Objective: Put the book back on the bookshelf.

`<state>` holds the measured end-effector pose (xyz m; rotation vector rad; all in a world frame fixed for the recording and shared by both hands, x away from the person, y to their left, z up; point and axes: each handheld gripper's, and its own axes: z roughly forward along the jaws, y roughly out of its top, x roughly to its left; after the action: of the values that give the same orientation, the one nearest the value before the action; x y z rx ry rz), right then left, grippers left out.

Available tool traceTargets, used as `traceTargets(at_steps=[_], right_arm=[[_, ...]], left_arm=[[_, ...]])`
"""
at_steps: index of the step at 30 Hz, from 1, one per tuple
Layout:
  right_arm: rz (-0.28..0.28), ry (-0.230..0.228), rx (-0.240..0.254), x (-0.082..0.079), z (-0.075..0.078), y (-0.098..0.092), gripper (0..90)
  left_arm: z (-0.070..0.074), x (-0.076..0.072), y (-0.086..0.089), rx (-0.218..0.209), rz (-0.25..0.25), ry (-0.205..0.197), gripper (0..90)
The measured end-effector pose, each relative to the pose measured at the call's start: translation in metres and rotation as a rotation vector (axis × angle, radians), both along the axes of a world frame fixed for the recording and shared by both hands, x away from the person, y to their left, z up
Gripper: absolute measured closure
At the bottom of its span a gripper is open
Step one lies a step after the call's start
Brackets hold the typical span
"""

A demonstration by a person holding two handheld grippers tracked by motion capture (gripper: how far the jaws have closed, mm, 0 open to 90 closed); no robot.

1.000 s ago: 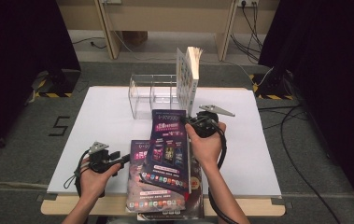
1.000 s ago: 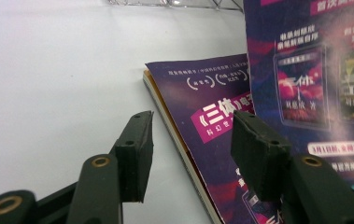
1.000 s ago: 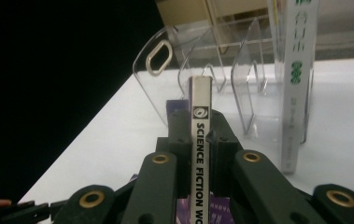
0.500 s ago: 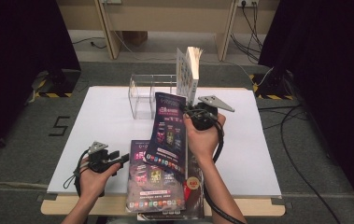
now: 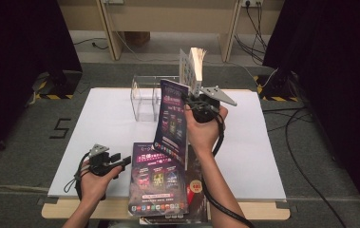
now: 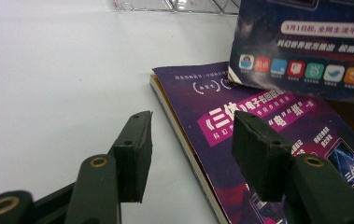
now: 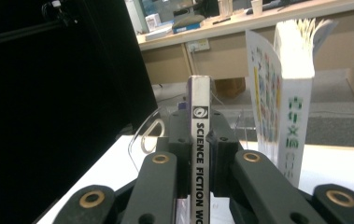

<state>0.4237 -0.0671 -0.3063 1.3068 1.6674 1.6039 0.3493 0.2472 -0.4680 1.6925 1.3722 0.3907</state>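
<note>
Right hand-held gripper (image 5: 193, 105) pinching magazine (image 5: 172, 121) by the spine, upright at 12 o'clock of the tabletop (image 5: 101, 123) stack (image 5: 157, 183); left hand-held gripper (image 5: 118, 164) spread, idle; risk of pivoting and snagging the clear rack (image 5: 144, 97).

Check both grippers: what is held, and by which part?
Right gripper clamps the raised magazine by its spine; left gripper holds nothing.
</note>
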Motion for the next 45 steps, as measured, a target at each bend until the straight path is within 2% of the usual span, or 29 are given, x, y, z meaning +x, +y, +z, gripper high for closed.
traceTargets(at_steps=[9, 12, 19, 23, 45], right_arm=[[-0.023, -0.038, -0.012, 0.010, 0.011, 0.008, 83.3], [-0.036, -0.048, -0.034, 0.014, 0.012, 0.012, 83.3], [-0.047, -0.056, -0.010, 0.023, 0.016, 0.015, 83.3], [-0.050, -0.069, -0.009, 0.028, 0.019, 0.018, 83.2], [-0.080, -0.081, -0.006, 0.063, 0.025, 0.037, 83.2]], left_arm=[[-0.001, 0.000, -0.001, -0.003, -0.004, -0.001, 47.5], [-0.002, 0.000, -0.001, -0.002, -0.006, 0.001, 47.5], [-0.003, 0.001, -0.001, -0.004, -0.006, 0.001, 47.5], [-0.003, 0.000, -0.001, -0.006, -0.006, 0.001, 47.5], [-0.004, 0.001, 0.001, -0.011, -0.007, 0.004, 47.4]])
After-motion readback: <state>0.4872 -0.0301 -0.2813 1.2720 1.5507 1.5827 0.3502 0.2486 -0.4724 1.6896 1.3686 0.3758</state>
